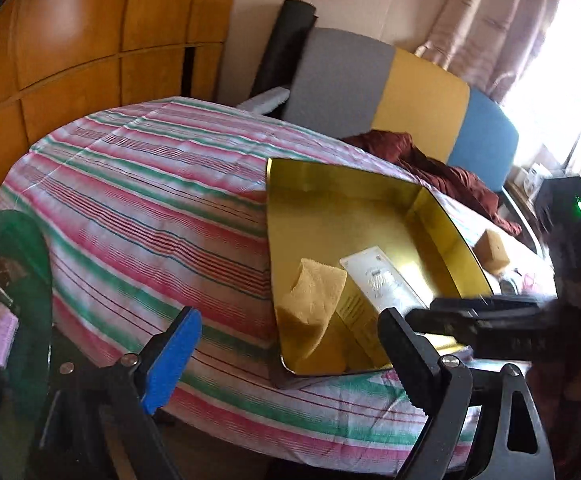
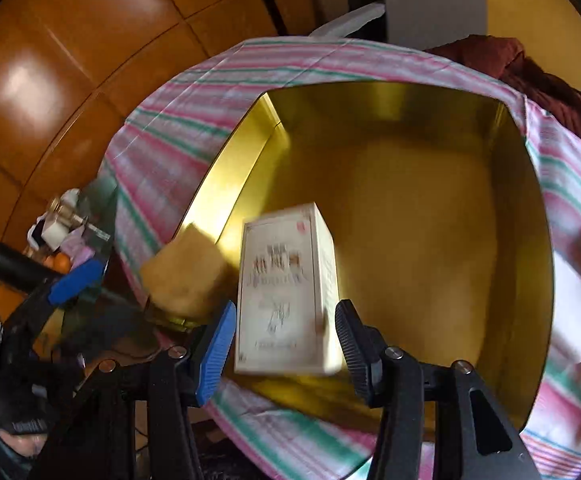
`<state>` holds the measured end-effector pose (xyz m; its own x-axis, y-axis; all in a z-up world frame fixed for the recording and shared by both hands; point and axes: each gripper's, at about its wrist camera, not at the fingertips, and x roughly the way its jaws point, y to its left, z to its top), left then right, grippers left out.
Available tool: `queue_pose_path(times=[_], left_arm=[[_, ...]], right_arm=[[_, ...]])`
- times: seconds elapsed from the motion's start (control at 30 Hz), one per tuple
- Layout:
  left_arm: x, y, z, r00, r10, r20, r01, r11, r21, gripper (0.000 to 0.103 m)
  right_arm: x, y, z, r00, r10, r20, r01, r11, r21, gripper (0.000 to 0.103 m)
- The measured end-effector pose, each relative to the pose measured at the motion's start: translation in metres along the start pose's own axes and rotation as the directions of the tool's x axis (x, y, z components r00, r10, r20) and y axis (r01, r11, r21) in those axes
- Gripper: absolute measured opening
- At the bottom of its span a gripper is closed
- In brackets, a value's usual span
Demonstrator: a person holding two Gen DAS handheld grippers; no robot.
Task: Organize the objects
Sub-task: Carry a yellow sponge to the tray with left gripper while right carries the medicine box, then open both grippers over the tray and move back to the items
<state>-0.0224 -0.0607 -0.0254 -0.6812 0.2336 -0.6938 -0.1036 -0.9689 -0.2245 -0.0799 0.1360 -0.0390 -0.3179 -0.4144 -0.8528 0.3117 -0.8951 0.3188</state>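
A shiny gold tin stands open on a table with a pink, green and white striped cloth. A yellow sponge leans in the tin's near left corner. Beside it my right gripper is shut on a white printed carton, held tilted over the tin floor. My left gripper hangs open at the tin's near corner, with nothing between its blue and black fingers. The same sponge shows against the tin's left wall in the right wrist view.
A second sponge lies on the cloth right of the tin. A maroon cloth and a grey, yellow and blue chair back stand behind. A green glass side table with clutter is at the left, below wooden cabinets.
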Motion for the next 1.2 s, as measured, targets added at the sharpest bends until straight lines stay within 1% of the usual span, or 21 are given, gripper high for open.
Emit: queue_pose_path(times=[0.1,0.17,0.23,0.27,0.47,0.67,0.97,1.07,1.2], left_arm=[[-0.008,-0.007,0.007,0.999,0.009,0.033,-0.008,1.0,-0.015,0.09],[-0.013,-0.013,0.009,0.998,0.018,0.056,-0.018,1.0,-0.007,0.093],[-0.015,-0.022,0.012,0.997,0.031,0.074,-0.033,0.999,0.015,0.094],[-0.016,-0.025,0.013,0.997,0.033,0.075,-0.035,0.999,0.022,0.094],[-0.023,-0.047,0.012,0.995,0.04,0.096,-0.049,0.994,0.097,0.096],[-0.028,-0.071,0.008,0.994,0.026,0.102,-0.044,0.983,0.178,0.097],[-0.025,-0.102,-0.002,0.998,-0.007,0.061,-0.009,0.966,0.257,0.098],[-0.021,-0.11,-0.004,0.999,-0.015,0.044,0.002,0.959,0.282,0.098],[-0.018,-0.122,-0.005,0.999,-0.031,0.03,0.02,0.947,0.321,0.099]], right_arm=[[-0.01,-0.004,-0.007,0.999,-0.032,0.026,0.031,0.999,0.019,0.053],[-0.021,-0.007,-0.018,0.997,-0.06,0.048,0.059,0.998,0.031,0.054],[-0.03,-0.01,-0.024,0.993,-0.095,0.074,0.092,0.995,0.046,0.061],[-0.033,-0.011,-0.026,0.99,-0.112,0.086,0.107,0.993,0.054,0.067],[-0.046,-0.016,-0.039,0.971,-0.193,0.144,0.183,0.98,0.079,0.079],[-0.058,-0.028,-0.048,0.956,-0.234,0.176,0.218,0.97,0.107,0.081],[-0.074,-0.053,-0.063,0.941,-0.272,0.202,0.238,0.955,0.175,0.081],[-0.078,-0.063,-0.068,0.937,-0.285,0.203,0.246,0.949,0.196,0.084],[-0.081,-0.079,-0.075,0.933,-0.302,0.193,0.257,0.939,0.229,0.084]])
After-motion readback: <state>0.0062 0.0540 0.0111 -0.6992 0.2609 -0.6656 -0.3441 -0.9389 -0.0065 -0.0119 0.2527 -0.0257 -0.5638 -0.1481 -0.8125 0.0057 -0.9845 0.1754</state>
